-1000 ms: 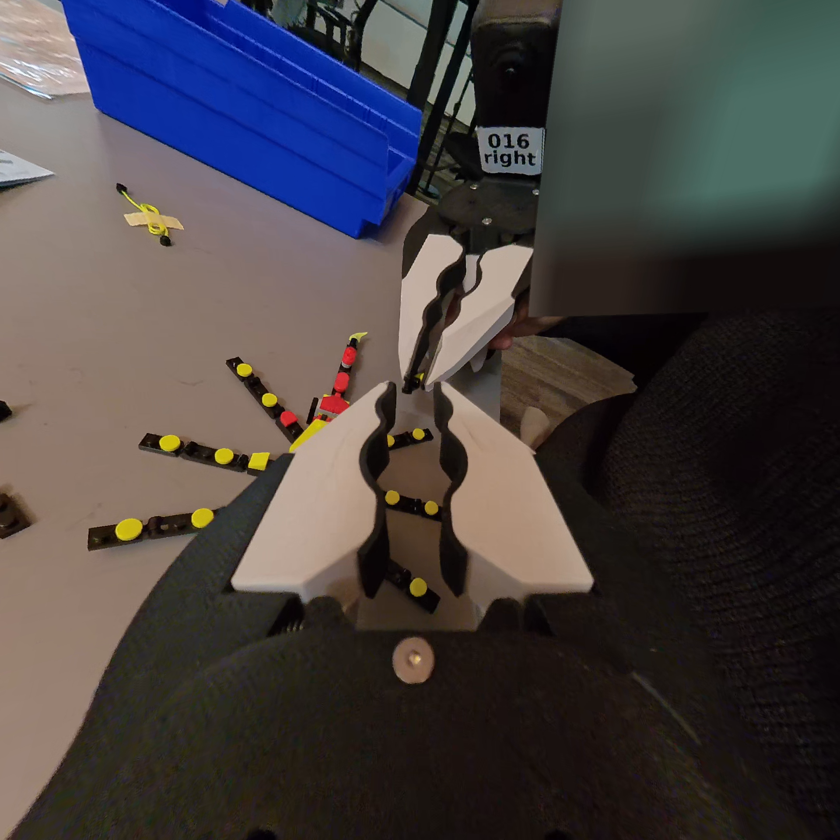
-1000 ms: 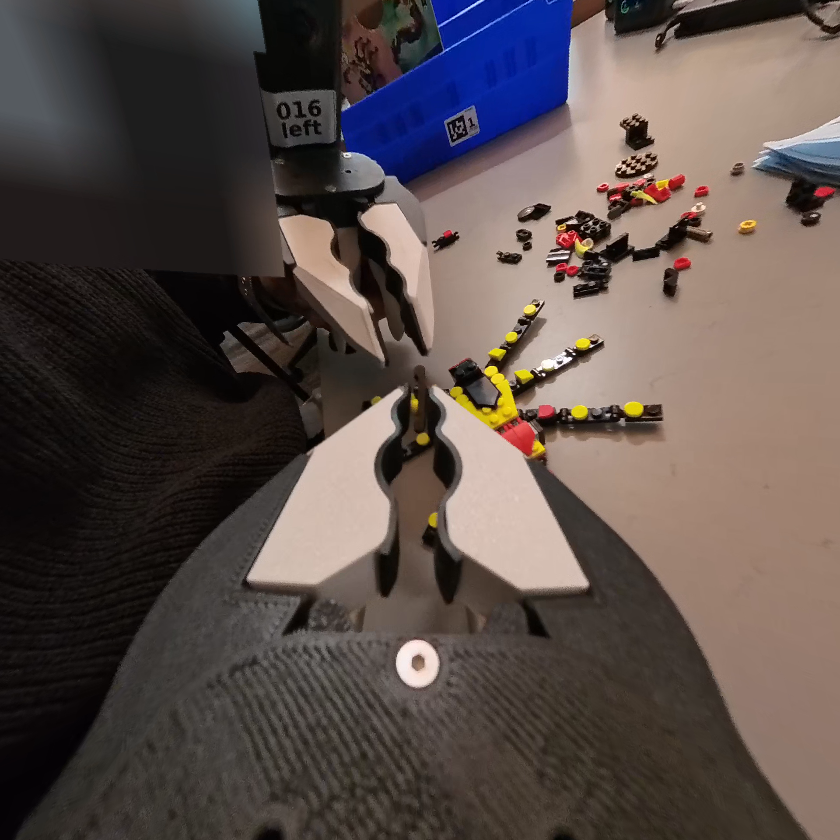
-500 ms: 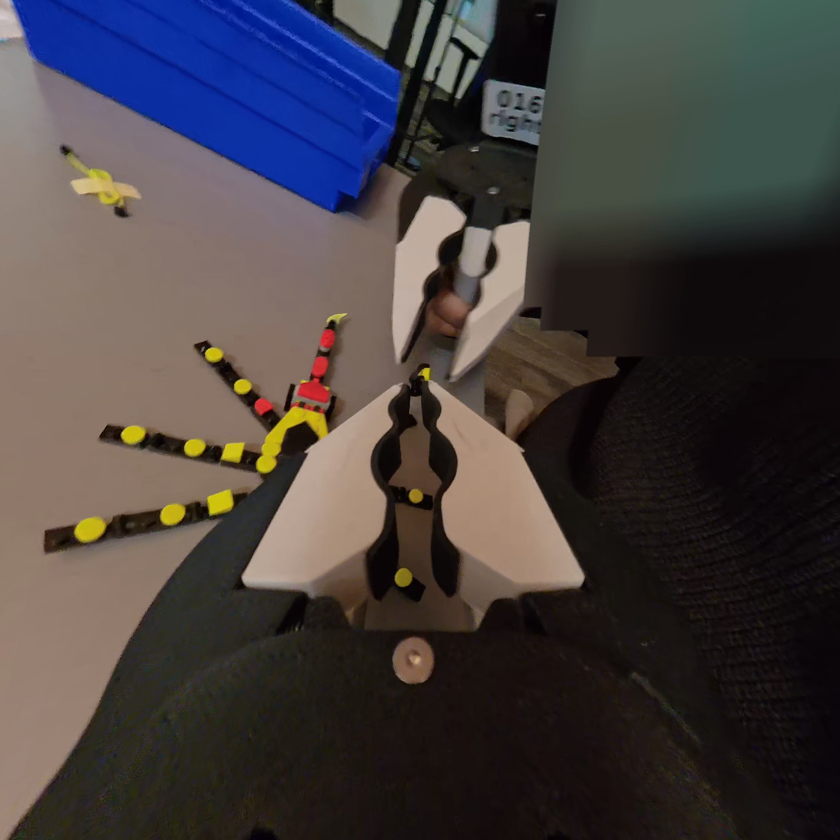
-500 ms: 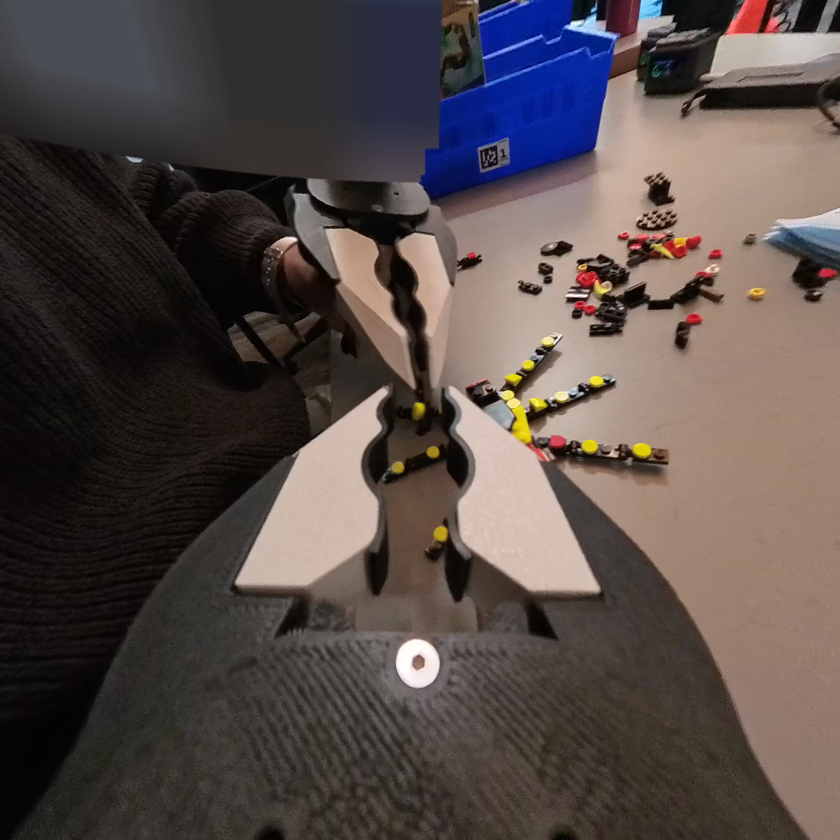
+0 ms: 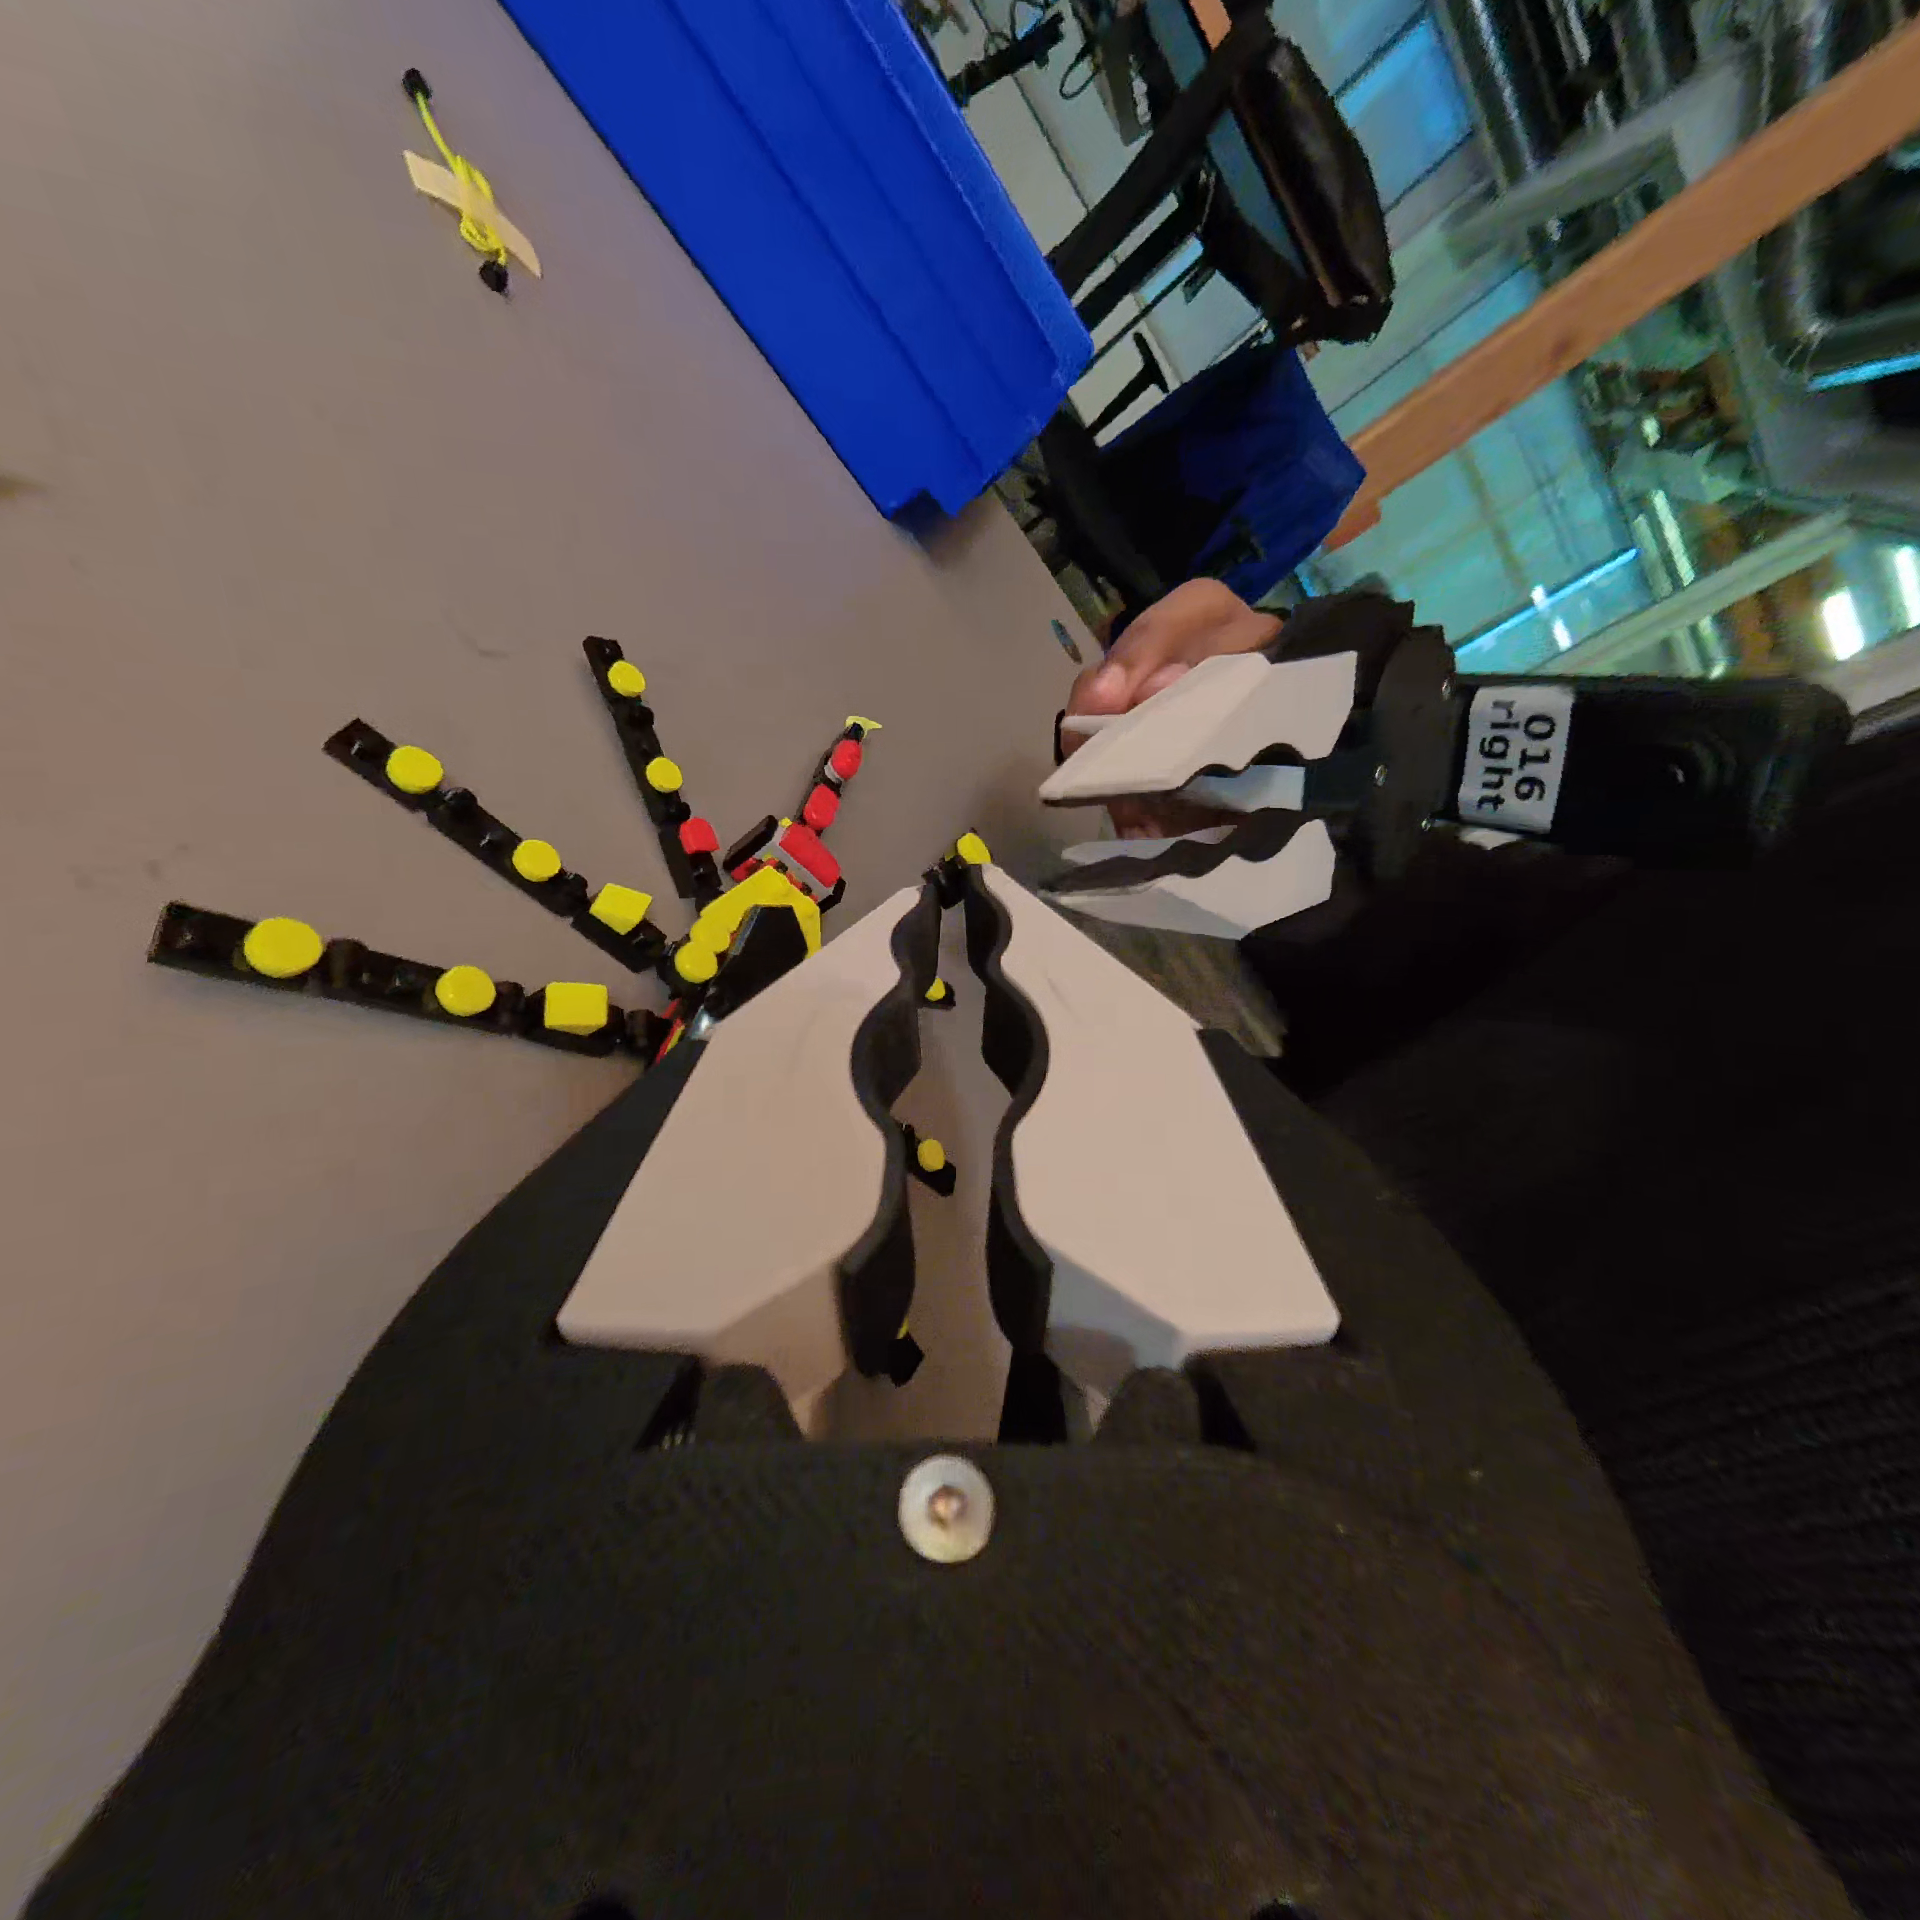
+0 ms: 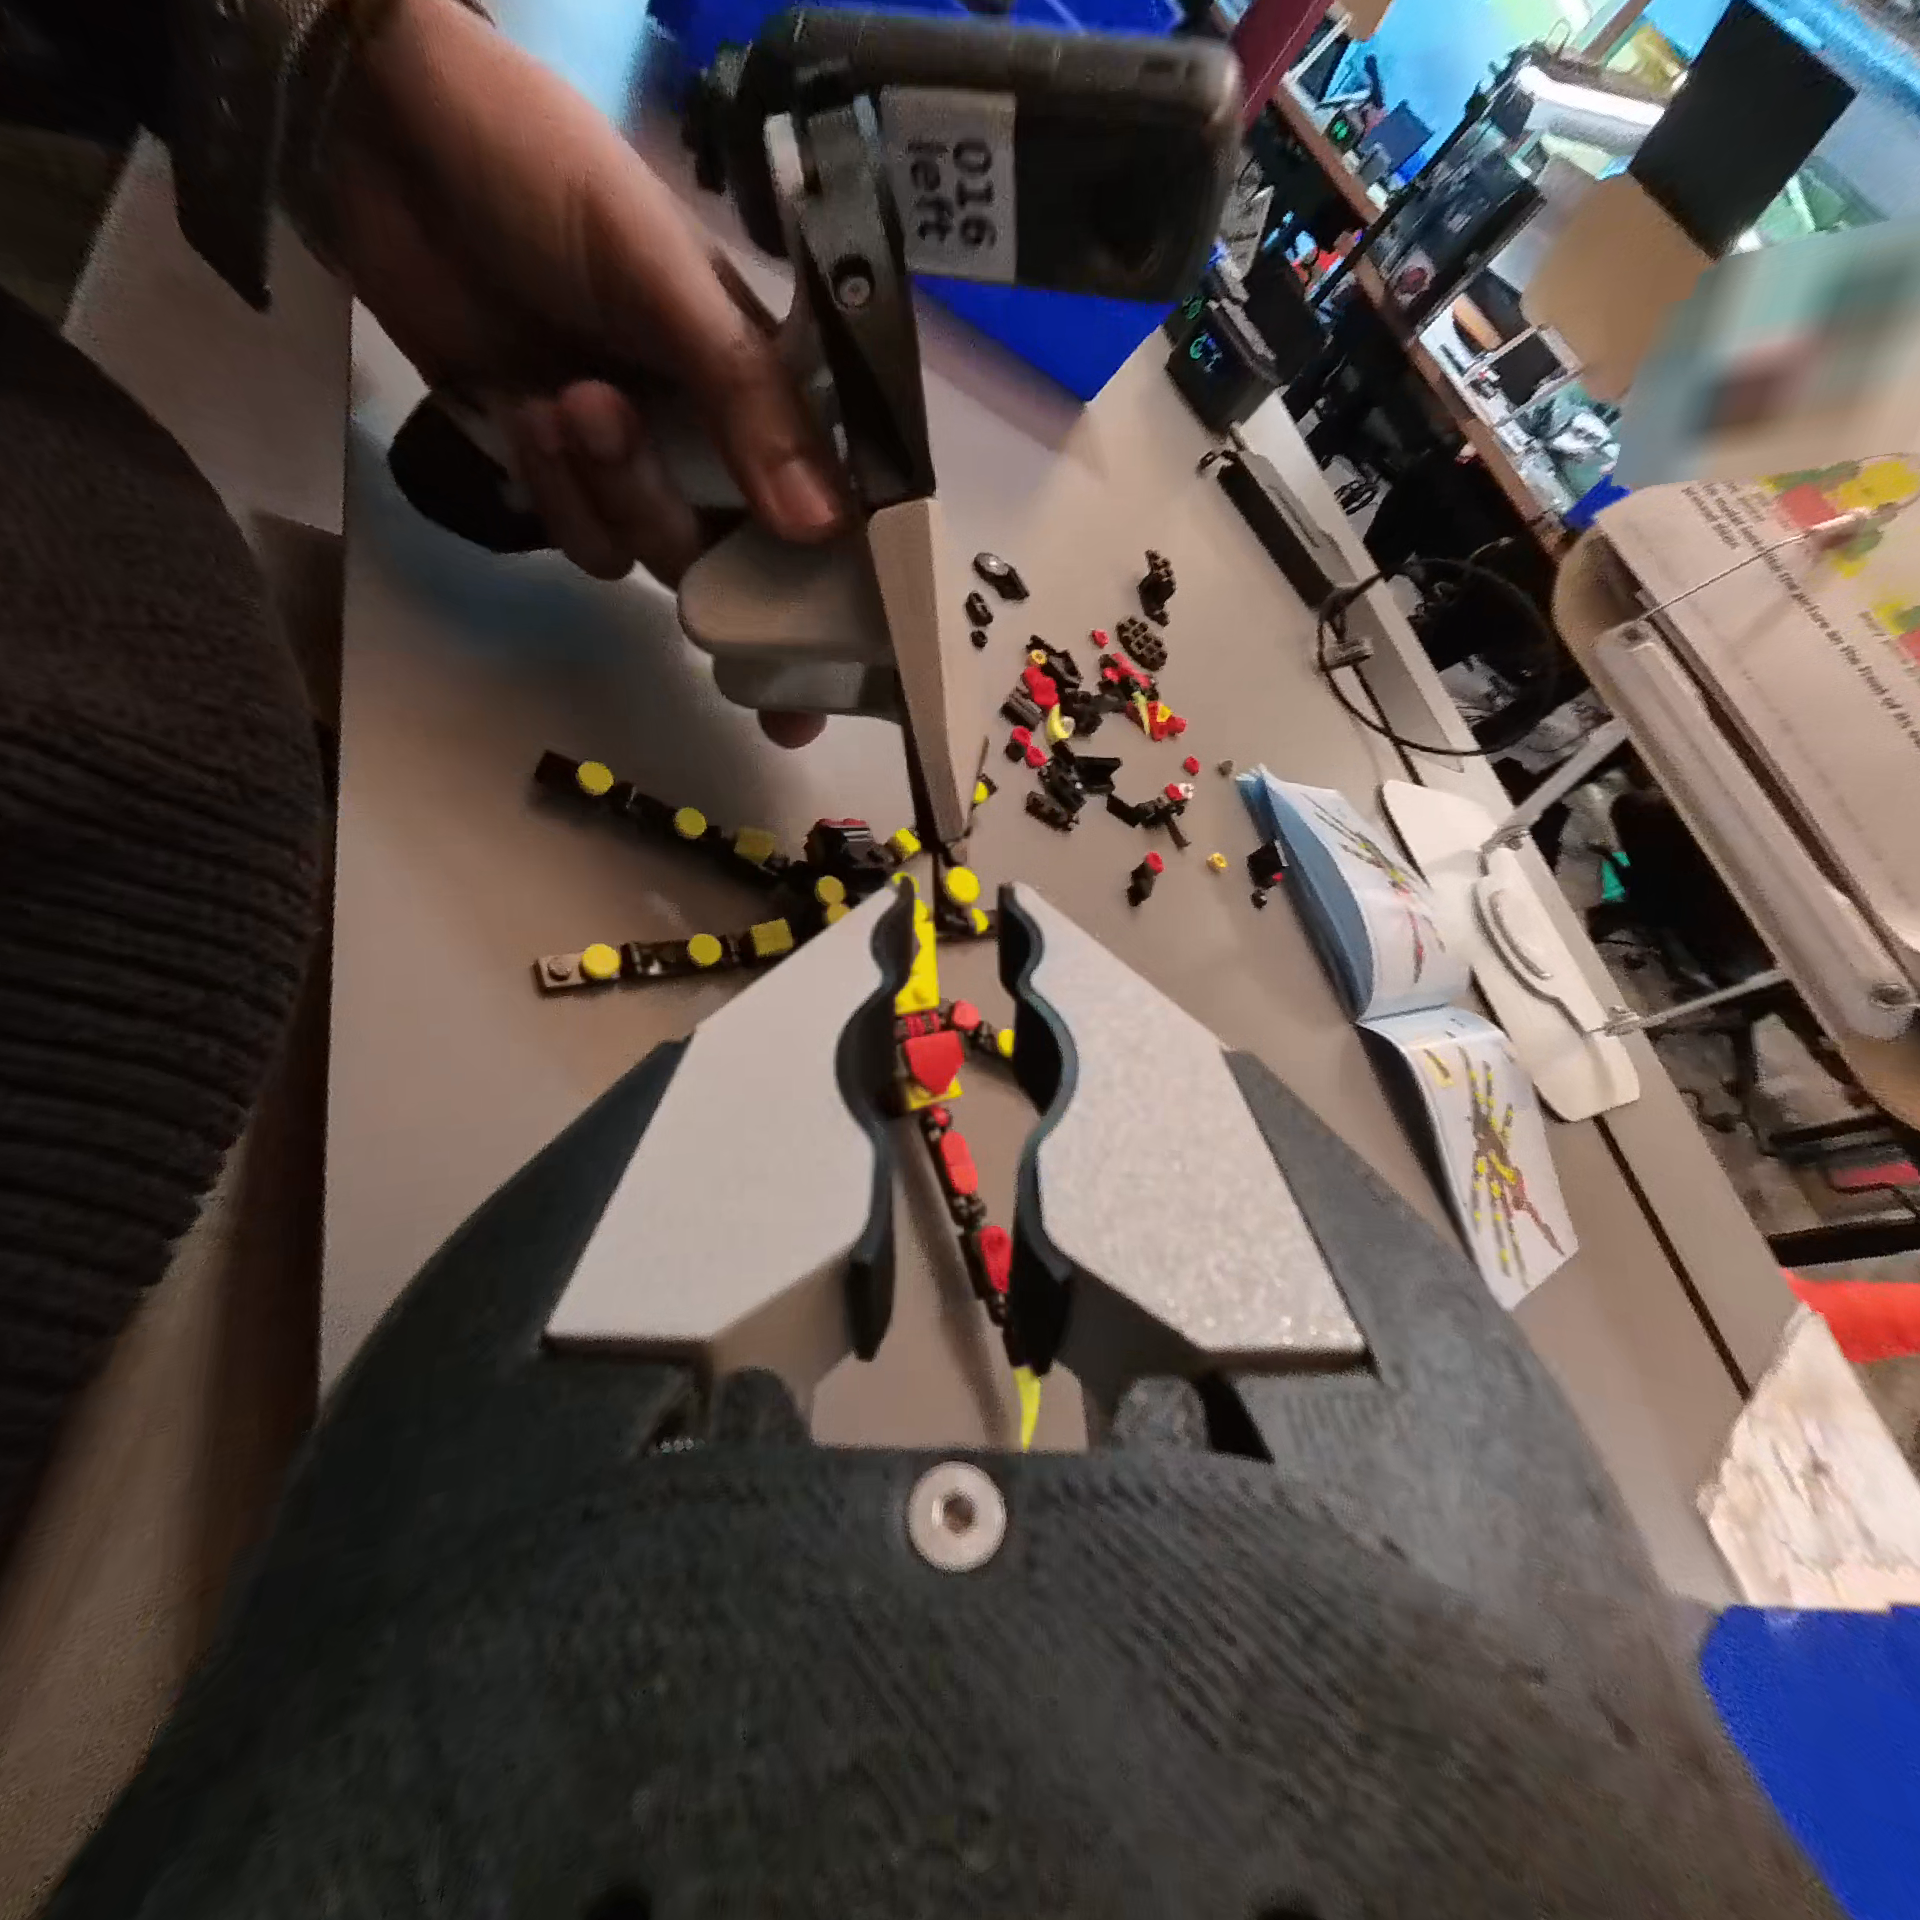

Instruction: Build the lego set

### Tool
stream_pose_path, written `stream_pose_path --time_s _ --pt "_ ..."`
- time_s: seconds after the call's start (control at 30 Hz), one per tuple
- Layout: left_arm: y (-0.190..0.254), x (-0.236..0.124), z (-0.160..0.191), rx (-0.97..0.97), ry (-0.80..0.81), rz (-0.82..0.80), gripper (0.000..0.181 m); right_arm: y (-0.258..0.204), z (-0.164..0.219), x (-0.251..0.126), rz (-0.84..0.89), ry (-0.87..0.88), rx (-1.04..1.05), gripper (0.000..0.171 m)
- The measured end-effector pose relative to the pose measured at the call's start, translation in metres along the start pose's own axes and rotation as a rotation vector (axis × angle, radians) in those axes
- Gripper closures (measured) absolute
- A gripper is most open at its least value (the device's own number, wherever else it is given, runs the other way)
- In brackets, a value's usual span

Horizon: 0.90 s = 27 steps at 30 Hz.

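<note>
Left gripper (image 5: 951,883): its fingertips are pinched together on a small black piece with a yellow stud (image 5: 966,854); farther back the wavy black pads stand apart.
Held piece: sits right at the left gripper's tips, just off the near edge of the lego model; in the right wrist view the same gripper (image 6: 940,831) comes down from above with its tips at the model's body.
Right gripper (image 6: 951,904): jaws parted with a clear gap, nothing between them; in the left wrist view it (image 5: 1049,842) lies sideways just right of the left gripper's tips, close but apart.
Lego model (image 5: 758,914): lies flat on the grey table (image 5: 260,520), just left of and partly under the left gripper's fingers; yellow and black body with red parts.
Legs (image 5: 416,982): three long black strips with yellow studs fan out to the left of the body, well clear of both grippers.
Tail (image 6: 961,1164): a red and black chain running from the body straight back between the right gripper's open fingers.
Loose pieces (image 6: 1091,707): a scatter of black, red and yellow bricks on the table beyond the model.
Booklet (image 6: 1392,935): open, on the table to the right of the loose pieces.
Blue bin (image 5: 831,239): at the far table edge, well apart from the model.
Hands: one hand (image 6: 582,343) grips the left gripper's handle; another (image 5: 1153,644) is behind the right gripper.
</note>
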<state>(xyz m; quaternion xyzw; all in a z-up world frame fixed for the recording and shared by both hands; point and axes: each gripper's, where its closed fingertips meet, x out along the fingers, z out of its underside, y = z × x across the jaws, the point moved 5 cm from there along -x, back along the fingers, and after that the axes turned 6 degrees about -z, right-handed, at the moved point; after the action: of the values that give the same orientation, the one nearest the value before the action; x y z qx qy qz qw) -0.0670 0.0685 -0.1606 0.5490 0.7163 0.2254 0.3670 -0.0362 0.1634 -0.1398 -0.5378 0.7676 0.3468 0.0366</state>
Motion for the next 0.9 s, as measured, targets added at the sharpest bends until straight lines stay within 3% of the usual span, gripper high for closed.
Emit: stream_pose_path --time_s 0.33,0.67,0.77,0.9 --pt "0.017 0.003 0.004 0.244 -0.018 -0.065 0.179 -0.001 0.002 0.002 -0.075 0.021 0.138 0.165" --pt "0.022 0.002 0.004 0.224 0.001 0.002 0.179 -0.002 -0.001 0.0 -0.107 0.035 0.158 0.165" --pt "0.024 0.005 0.005 0.182 0.006 0.019 0.163 -0.003 -0.002 0.001 -0.12 0.037 0.15 0.166" --pt "0.024 0.006 0.007 0.121 -0.004 0.048 0.177 -0.007 -0.005 0.002 -0.107 0.027 0.099 0.166"
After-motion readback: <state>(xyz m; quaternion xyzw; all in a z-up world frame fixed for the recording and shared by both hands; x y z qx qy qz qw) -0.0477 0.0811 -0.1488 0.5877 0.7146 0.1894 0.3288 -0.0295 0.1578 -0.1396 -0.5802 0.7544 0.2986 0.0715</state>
